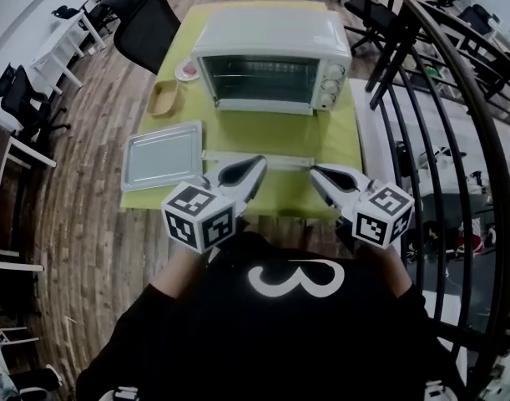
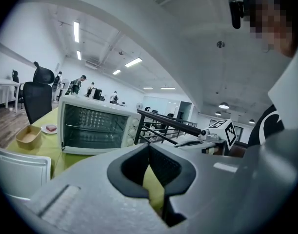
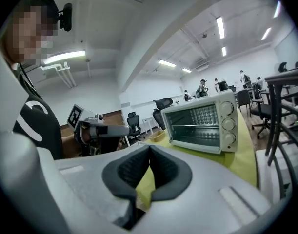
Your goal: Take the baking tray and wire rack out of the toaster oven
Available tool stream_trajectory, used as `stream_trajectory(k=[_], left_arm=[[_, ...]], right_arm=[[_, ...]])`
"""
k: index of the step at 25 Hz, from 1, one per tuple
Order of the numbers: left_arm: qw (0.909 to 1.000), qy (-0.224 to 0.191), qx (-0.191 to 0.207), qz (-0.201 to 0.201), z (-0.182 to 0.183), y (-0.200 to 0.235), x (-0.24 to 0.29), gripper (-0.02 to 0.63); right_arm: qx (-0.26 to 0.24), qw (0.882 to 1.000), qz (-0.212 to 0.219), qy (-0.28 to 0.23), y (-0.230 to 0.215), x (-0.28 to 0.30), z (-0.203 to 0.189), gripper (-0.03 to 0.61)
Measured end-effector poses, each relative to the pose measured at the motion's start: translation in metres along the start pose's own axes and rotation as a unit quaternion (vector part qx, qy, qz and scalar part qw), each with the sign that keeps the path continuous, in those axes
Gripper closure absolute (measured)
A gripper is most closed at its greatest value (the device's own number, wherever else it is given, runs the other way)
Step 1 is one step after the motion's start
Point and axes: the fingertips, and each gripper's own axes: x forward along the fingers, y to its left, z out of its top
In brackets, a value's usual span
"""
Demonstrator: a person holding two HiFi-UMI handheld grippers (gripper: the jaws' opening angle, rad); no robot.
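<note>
Left gripper (image 1: 256, 166) and right gripper (image 1: 315, 172) both empty, jaws closed. Baking tray (image 1: 163, 155) sits front-left of the toaster oven (image 1: 271, 65), wire rack (image 1: 255, 158), I think, straight before it; best I stay clear of both.

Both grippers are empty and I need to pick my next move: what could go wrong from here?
The baking tray lies at the left edge of the green table; a sweep of the shut left gripper could push it off. The black railing stands close along the table's right side, so the shut right gripper could strike it if swung wide. I cannot tell whether the door of the toaster oven is open; check before reaching in.
</note>
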Motion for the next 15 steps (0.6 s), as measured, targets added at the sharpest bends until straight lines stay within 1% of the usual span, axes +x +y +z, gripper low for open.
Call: stream_trajectory(k=[4,7,11,14,15], left_arm=[[0.9999,0.0,-0.003,-0.01,0.004,-0.005,0.011,0.603],[0.9998,-0.002,-0.003,-0.018,0.013,0.001,0.021,0.603],[0.9989,-0.013,-0.034,-0.029,0.025,0.02,0.043,0.601],[0.998,-0.026,-0.043,-0.038,0.032,0.037,0.061,0.601],[0.9971,-0.029,-0.053,-0.046,0.034,0.042,0.068,0.6]], right_arm=[[-0.003,1.0,-0.007,-0.011,-0.009,-0.011,0.007,0.583],[0.002,1.0,-0.014,-0.014,-0.021,-0.009,0.009,0.583],[0.021,0.999,-0.018,-0.016,-0.04,0.001,0.011,0.584],[0.026,0.999,-0.021,-0.01,-0.055,0.012,0.012,0.583],[0.028,0.999,-0.025,-0.008,-0.062,0.015,0.013,0.583]])
